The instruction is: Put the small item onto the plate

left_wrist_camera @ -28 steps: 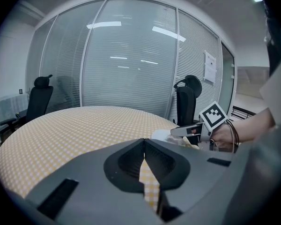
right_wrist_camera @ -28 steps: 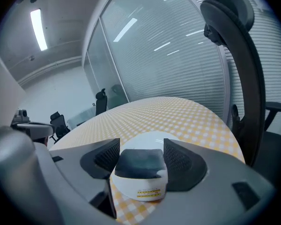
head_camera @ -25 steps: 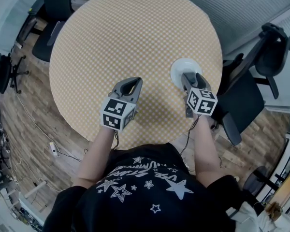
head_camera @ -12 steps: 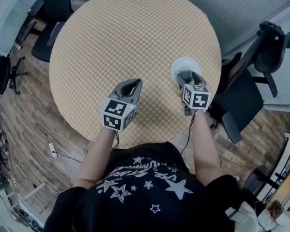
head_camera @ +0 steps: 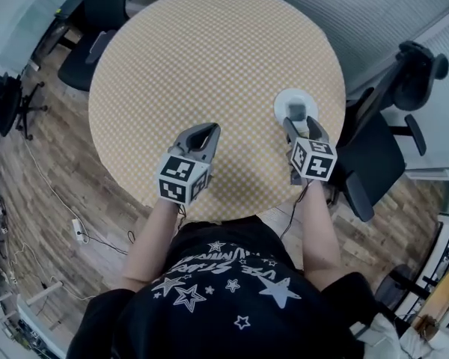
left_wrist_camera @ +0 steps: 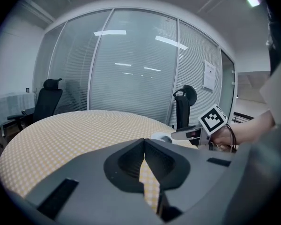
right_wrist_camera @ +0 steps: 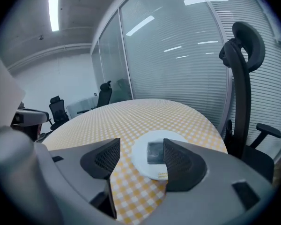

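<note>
A small dark square item (right_wrist_camera: 154, 152) lies on the white plate (right_wrist_camera: 143, 162) near the round table's right edge; the head view shows the item (head_camera: 296, 111) on the plate (head_camera: 283, 101) too. My right gripper (right_wrist_camera: 139, 159) is open and empty, its jaws just short of the plate. In the head view the right gripper (head_camera: 298, 126) sits right behind the plate. My left gripper (left_wrist_camera: 144, 150) is shut with nothing in it, hovering over the table's near side (head_camera: 202, 134), well left of the plate.
The round table (head_camera: 209, 58) carries a yellow-and-white checked cloth. Black office chairs stand close by at the right (head_camera: 389, 126) and at the far left (head_camera: 90, 21). Glass walls with blinds (left_wrist_camera: 131, 78) ring the room. Cables lie on the wooden floor (head_camera: 52, 200).
My right gripper has drawn back from over the plate and its jaws stand apart; the dark item now shows lying on the plate. The left gripper has stayed put.
</note>
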